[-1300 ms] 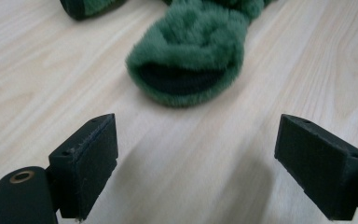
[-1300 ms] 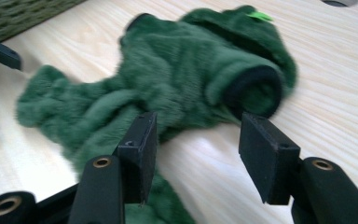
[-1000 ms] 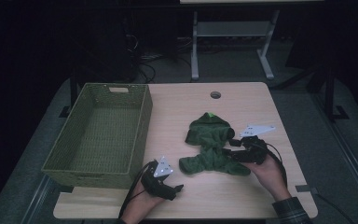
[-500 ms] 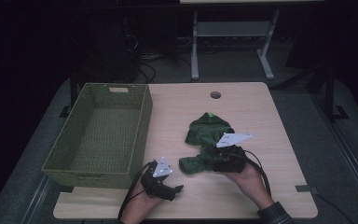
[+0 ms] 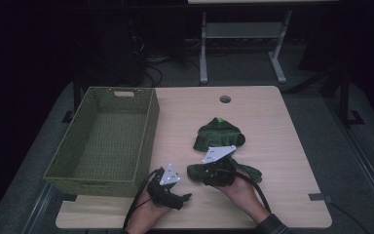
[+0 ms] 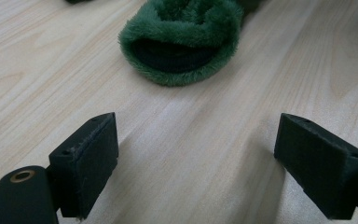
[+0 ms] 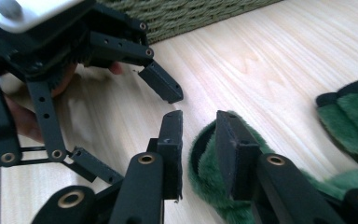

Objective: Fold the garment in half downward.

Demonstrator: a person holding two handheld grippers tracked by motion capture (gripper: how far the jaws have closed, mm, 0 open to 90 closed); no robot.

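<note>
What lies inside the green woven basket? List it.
The green woven basket shows nothing inside but its own woven floor and walls. The strip of floor right behind the near wall is hidden from the high view.

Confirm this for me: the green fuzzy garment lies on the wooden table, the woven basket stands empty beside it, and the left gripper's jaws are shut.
One thing is wrong: the left gripper is open. The left gripper view shows its jaws standing wide apart over bare wood, facing the garment's cuff. The rest holds: the green fuzzy garment lies on the wooden table, and the woven basket stands empty beside it.
</note>
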